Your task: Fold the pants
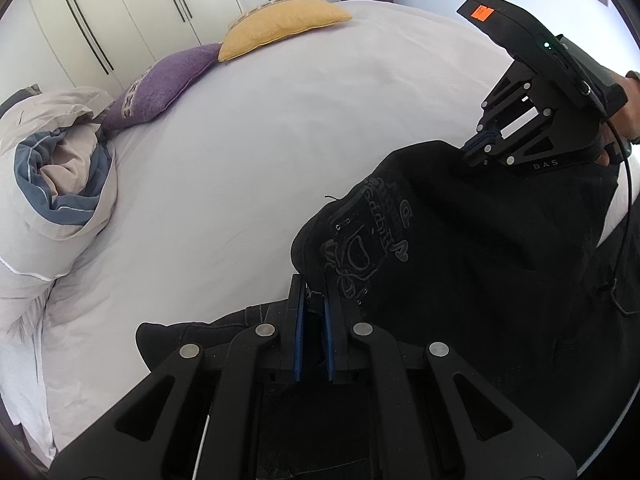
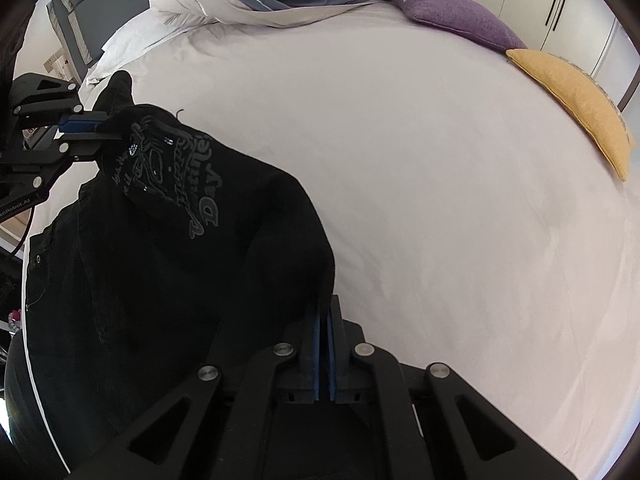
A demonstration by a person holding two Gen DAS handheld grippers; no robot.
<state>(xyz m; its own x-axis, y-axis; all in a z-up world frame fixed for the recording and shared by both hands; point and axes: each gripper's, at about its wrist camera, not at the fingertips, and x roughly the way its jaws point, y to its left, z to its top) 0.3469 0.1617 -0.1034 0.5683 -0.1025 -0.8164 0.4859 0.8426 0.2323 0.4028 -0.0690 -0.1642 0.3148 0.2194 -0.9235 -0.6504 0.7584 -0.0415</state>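
Black pants (image 1: 460,240) with grey embroidered lettering hang between my two grippers over the white bed sheet (image 1: 248,168). My left gripper (image 1: 314,292) is shut on one corner of the cloth, which is pinched between its blue pads. My right gripper (image 1: 468,150) grips the far edge of the pants, a hand behind it. In the right wrist view the pants (image 2: 168,240) drape down to the left. There my right gripper (image 2: 325,308) is shut on a fold, and my left gripper (image 2: 102,128) clamps the corner by the embroidery.
A purple cushion (image 1: 160,84) and a yellow cushion (image 1: 280,26) lie at the far edge of the bed. A bundled duvet with blue lining (image 1: 60,176) sits at the left. White wardrobe doors (image 1: 120,12) stand behind. The same cushions (image 2: 580,108) appear at right.
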